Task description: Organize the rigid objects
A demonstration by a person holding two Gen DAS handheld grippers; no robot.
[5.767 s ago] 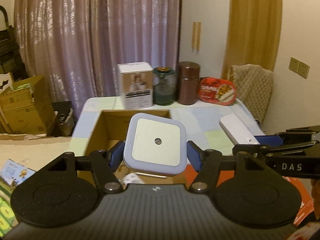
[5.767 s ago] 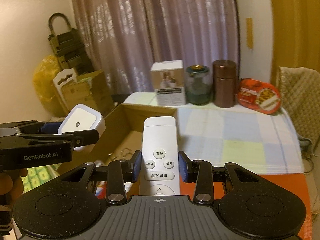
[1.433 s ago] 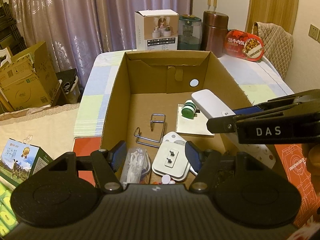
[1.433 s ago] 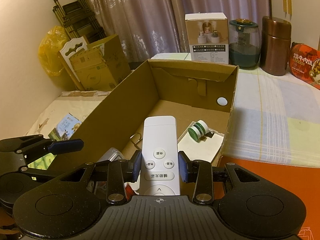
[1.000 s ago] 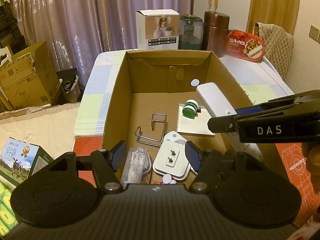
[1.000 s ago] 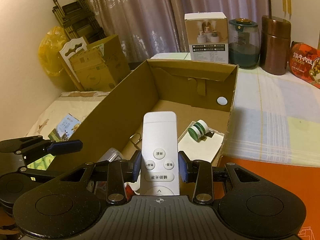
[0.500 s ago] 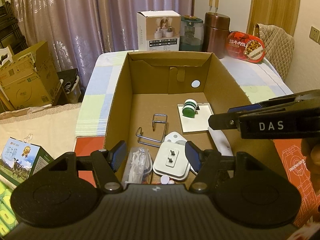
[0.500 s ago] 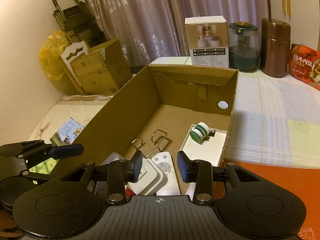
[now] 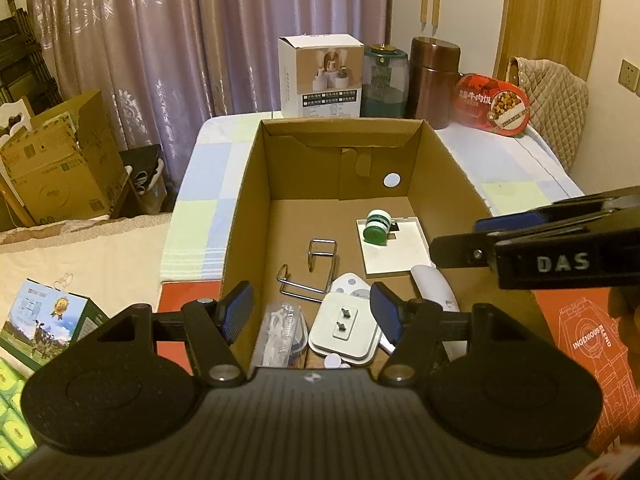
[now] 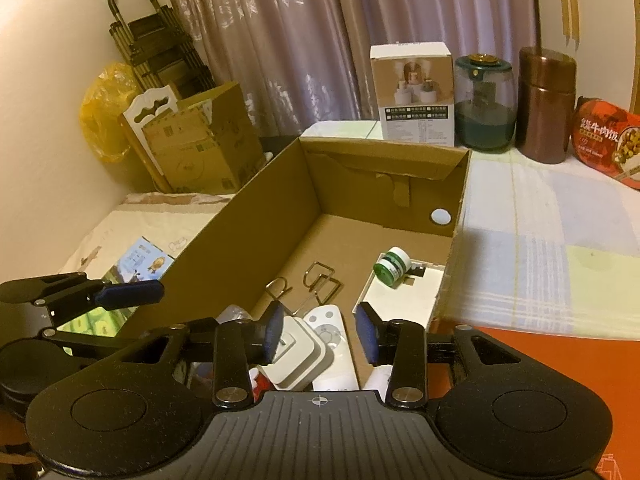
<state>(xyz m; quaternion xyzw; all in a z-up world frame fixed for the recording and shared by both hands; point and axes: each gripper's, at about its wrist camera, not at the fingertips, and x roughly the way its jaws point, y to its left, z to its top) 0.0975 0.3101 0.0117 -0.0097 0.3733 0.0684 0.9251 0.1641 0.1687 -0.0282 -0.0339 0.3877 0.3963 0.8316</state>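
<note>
One open cardboard box point(image 9: 256, 184) holds one green-capped jar point(image 9: 377, 227), one flat white panel point(image 9: 394, 254), two bent wire clips point(image 9: 316, 268), one white plug adapter point(image 9: 345, 333), two white remotes point(image 10: 330, 332) and one clear plastic bag point(image 9: 280, 332). Behind it stand one white carton point(image 9: 321, 76), one green glass jar point(image 9: 385, 80), one brown canister point(image 9: 434, 82) and one red food pack point(image 9: 491, 105).

left wrist: close above near end of cardboard box point(image 9: 244, 184), facing down its length toward the curtain point(image 9: 160, 40) | right wrist: from box's right near corner, close, angled left across cardboard box point(image 10: 240, 216) | shared: box interior, green-capped jar point(image 9: 376, 229) point(image 10: 392, 266), far-end containers, each other's gripper
</note>
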